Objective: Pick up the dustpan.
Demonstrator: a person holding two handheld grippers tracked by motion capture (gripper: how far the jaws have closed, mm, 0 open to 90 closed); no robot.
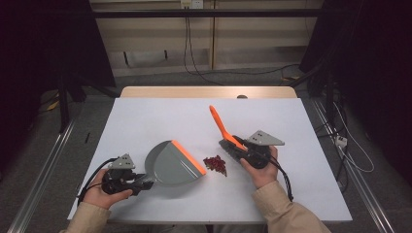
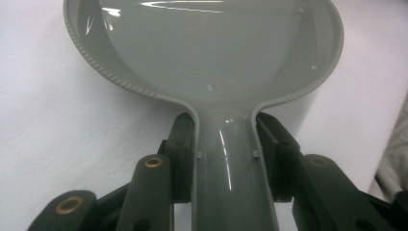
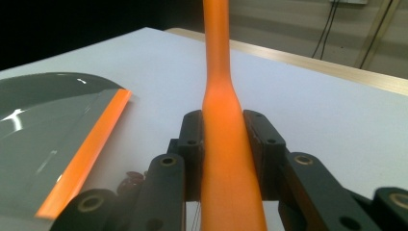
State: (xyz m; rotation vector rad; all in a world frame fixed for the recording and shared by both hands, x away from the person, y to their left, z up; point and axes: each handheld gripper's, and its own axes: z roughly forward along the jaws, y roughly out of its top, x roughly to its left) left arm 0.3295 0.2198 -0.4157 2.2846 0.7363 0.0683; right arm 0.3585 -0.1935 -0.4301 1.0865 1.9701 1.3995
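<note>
L tongs (image 1: 141,183): clamped on the handle of the grey dustpan (image 1: 174,163); in the left gripper view pads press both sides of the handle neck, pan bowl straight ahead of them.
R tongs (image 1: 233,147): clamped on the orange brush (image 1: 221,125); in the right gripper view pads squeeze the wide part of the handle, thin end runs up & away past the tips.
Dustpan: lies on the white desk (image 1: 145,121), orange lip (image 1: 188,157) on the side away from L tongs, facing R tongs.
Brush head: dark bristle end just by R tongs, low to the desk.
Red bits (image 1: 215,165): small pile on desk, btwn the two tongs, just beside pan lip, near R tongs.
Hands: L hand (image 1: 104,194) & R hand (image 1: 262,170) each grip a tool body, beige sleeves.
</note>
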